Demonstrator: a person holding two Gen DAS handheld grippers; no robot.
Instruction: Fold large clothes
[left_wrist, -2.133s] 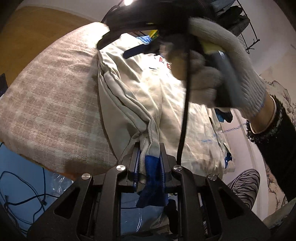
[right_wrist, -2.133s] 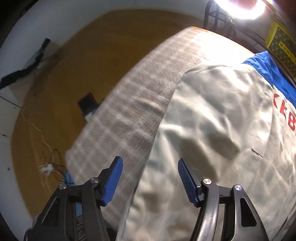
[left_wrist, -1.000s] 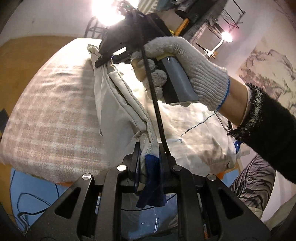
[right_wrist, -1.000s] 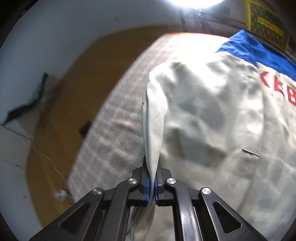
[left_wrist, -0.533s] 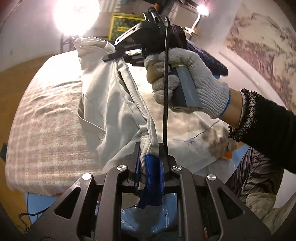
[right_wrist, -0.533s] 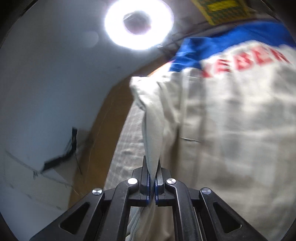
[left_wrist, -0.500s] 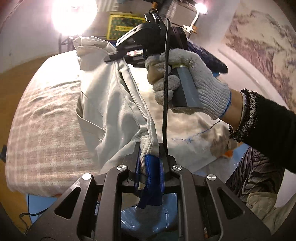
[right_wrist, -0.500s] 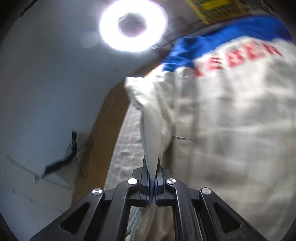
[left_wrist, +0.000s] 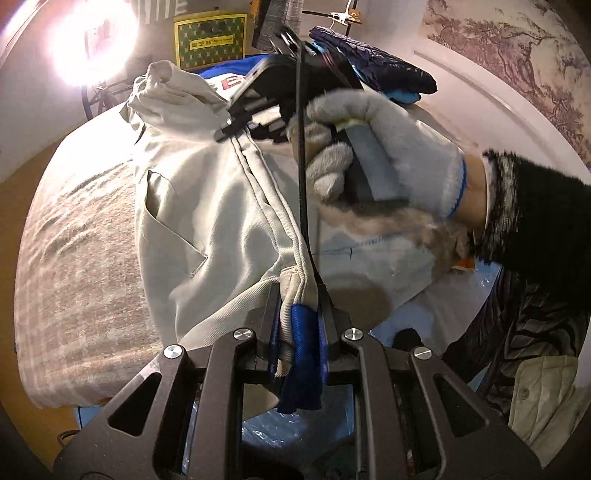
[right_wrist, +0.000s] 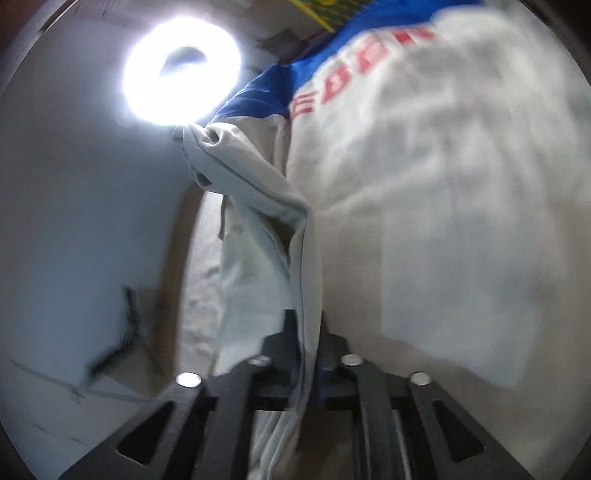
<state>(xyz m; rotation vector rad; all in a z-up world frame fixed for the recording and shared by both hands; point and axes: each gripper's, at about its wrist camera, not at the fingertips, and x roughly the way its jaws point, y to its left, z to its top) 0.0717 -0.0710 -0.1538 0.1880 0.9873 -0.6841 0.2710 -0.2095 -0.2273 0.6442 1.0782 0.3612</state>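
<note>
Jacket (left_wrist: 207, 206) hem — between left tool (left_wrist: 300, 314) pads

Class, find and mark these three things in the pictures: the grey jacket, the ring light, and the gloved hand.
grey jacket (left_wrist: 221, 229), left wrist view, on its folded front panel.
ring light (right_wrist: 183, 70), right wrist view, on its glowing rim.
gloved hand (left_wrist: 399, 147), left wrist view, on the glove's back.

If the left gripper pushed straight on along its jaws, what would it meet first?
Probably the cream jacket it already grips: the left gripper points along the folded edge. Past that, the gloved hand with the right gripper; depth unclear.
</note>
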